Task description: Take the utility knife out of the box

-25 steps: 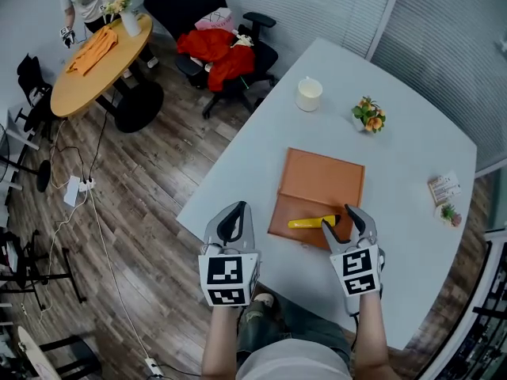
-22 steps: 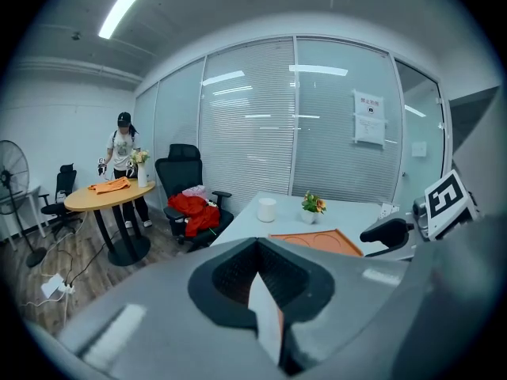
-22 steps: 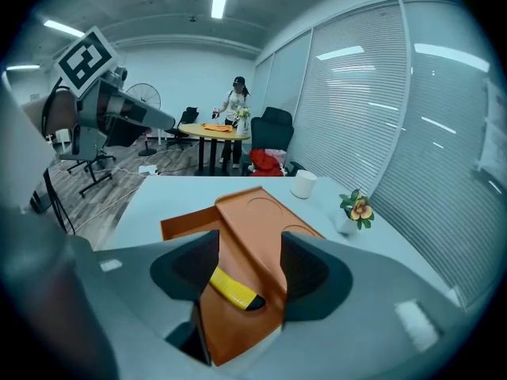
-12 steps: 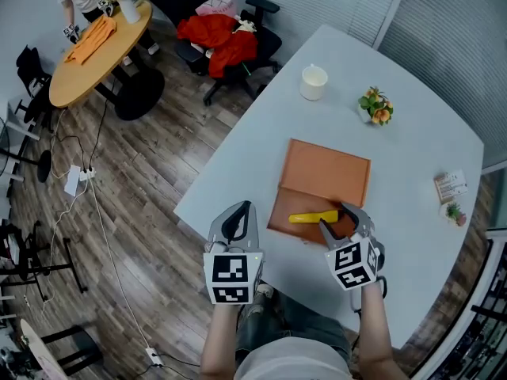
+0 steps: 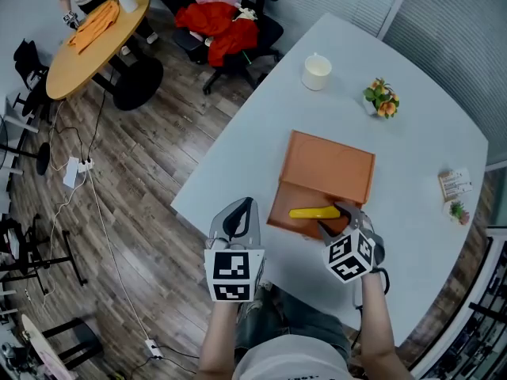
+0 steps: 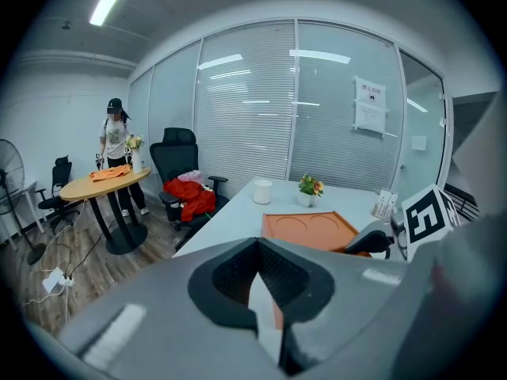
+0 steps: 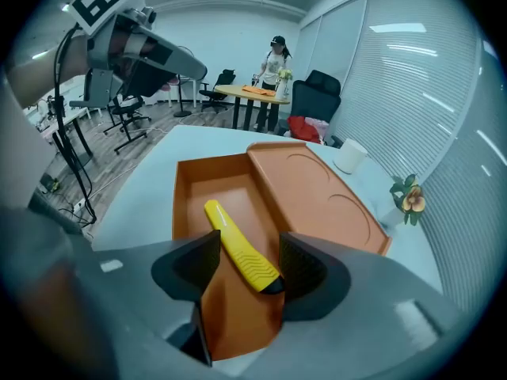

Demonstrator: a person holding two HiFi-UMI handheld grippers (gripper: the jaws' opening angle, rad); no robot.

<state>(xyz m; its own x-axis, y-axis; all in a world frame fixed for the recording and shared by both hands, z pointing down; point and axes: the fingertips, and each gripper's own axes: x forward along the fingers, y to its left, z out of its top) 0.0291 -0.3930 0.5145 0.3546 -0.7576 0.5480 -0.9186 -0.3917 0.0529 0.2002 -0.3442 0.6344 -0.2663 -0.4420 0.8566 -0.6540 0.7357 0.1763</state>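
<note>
Compared with the earlier frame, the right gripper (image 5: 339, 218) is being brought lower and tipped more steeply, so that it is now hanging over the near right end of the open orange box (image 5: 279, 212). The left gripper (image 5: 238, 216) is being lowered only slightly, near the table's (image 5: 261, 133) near edge and left of the box.

The right jaws are being held wide apart. In the right gripper view the black near end of the yellow utility knife (image 7: 238, 248) is being framed between them, and no pad is seen to be pressing on it. The knife is lying flat on the floor of the box, slanted from far left to near right. The lid (image 7: 317, 188) is lying against the far side of the box. The left jaws are being kept together with nothing between them.

Several slips are being risked from here:
- The box is being steadied by nothing, so it may be pushed or dragged if a jaw is brought down on its near wall.
- Only the knife's end is being straddled, so a grip taken there may let the long handle swing down or slide out as it is lifted.
- If the jaws are closed too high, the smooth handle may be merely nudged along the floor of the box.
</note>
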